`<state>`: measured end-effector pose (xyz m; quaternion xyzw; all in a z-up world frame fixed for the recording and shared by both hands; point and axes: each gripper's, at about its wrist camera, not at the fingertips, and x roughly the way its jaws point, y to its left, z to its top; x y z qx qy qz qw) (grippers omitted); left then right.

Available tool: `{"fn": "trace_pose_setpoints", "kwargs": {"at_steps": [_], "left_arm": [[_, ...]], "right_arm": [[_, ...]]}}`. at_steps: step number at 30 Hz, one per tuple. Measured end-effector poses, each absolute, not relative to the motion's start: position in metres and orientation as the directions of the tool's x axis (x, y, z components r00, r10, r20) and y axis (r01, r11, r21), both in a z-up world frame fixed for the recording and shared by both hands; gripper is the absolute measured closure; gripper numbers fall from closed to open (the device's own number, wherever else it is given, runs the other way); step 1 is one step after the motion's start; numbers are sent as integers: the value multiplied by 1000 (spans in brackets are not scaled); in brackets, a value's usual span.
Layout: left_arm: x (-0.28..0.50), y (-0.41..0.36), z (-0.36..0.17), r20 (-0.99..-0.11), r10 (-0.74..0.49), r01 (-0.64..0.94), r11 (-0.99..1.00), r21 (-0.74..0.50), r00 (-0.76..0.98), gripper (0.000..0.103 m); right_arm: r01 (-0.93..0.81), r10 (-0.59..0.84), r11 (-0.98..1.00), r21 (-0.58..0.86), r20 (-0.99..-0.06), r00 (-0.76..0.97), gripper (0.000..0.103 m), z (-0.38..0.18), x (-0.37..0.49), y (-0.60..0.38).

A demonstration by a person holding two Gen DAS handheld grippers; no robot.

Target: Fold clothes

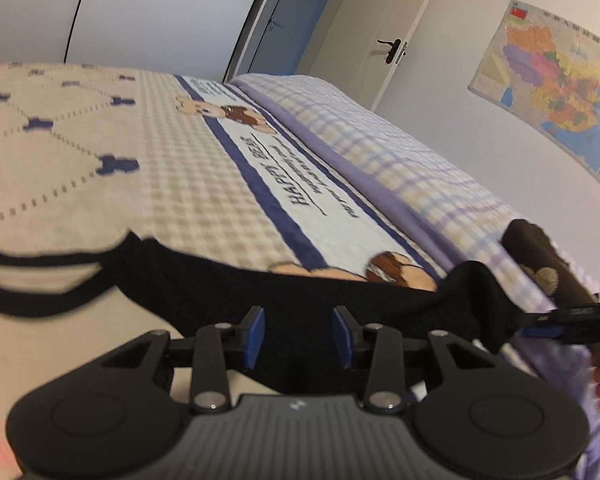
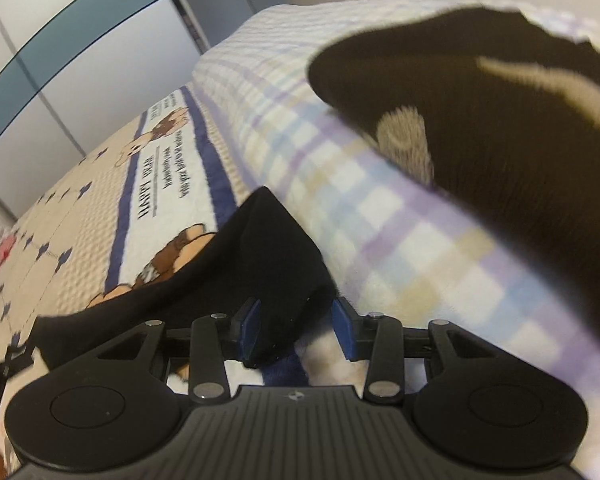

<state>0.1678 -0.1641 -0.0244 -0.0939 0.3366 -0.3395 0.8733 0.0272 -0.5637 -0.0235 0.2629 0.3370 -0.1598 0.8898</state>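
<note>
- Two tools: the left tool sits with its blue pads spread and nothing pinched, black cloth just under and past them.
- The right tool is spread too; a fold of the black garment pokes into the gap and touches the left-side pad, but the other pad stands clear, so no squeeze.
- One black garment, soft and floppy, lies across the near part of the bed, thin straps looping off at one end.
- One brown garment, fuzzy with beige patches, sits on the plaid quilt near the bed's far side.
- The blanket is waffle-textured, beige check with a navy-edged bear strip.
- Plenty of bare blanket beyond the black garment.
</note>
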Motion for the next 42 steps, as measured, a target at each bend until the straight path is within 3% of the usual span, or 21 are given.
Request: {"fn": "trace_pose_setpoints", "kwargs": {"at_steps": [1, 2, 3, 4, 9, 16, 23, 27, 29, 31, 42], "left_arm": [[165, -165, -26, -523, -664, 528, 745, -407, 534, 64], [161, -167, -27, -523, -673, 534, 737, -415, 522, 64], [157, -170, -27, -522, -684, 547, 726, -417, 509, 64], [153, -173, -27, -518, -698, 569, 710, -415, 494, 64], [133, -209, -28, -496, -771, 708, 604, -367, 400, 64], [115, -281, -37, -505, -804, 837, 485, -252, 314, 64], [111, -331, -50, -555, -764, 882, 458, -108, 329, 64], [114, -339, -55, -565, -751, 882, 464, -84, 342, 65], [115, -343, -57, -569, -746, 880, 468, -78, 347, 65], [116, -345, -57, -572, -738, 875, 478, -70, 357, 66], [122, -353, -60, -568, -731, 869, 492, -53, 379, 73]], "right_arm": [[469, -118, 809, 355, -683, 721, 61, -27, 30, -564], [477, -130, 807, 349, -682, 720, 68, -30, 33, -564], [479, -143, 813, 330, -686, 714, 78, -29, 35, -563], [464, -141, 828, 315, -684, 716, 98, -22, 37, -563], [384, -171, 906, 177, -677, 716, 100, 35, 46, -569], [314, -209, 949, 5, -738, 641, 102, 94, 84, -607], [325, -219, 946, -12, -763, 609, 101, 98, 94, -630], [318, -142, 943, 98, -747, 649, 95, 94, 77, -634], [307, -102, 940, 146, -741, 664, 78, 88, 71, -633], [301, -97, 942, 147, -741, 664, 69, 81, 69, -629], [351, -204, 936, 13, -794, 573, 67, 47, 74, -605]]}}
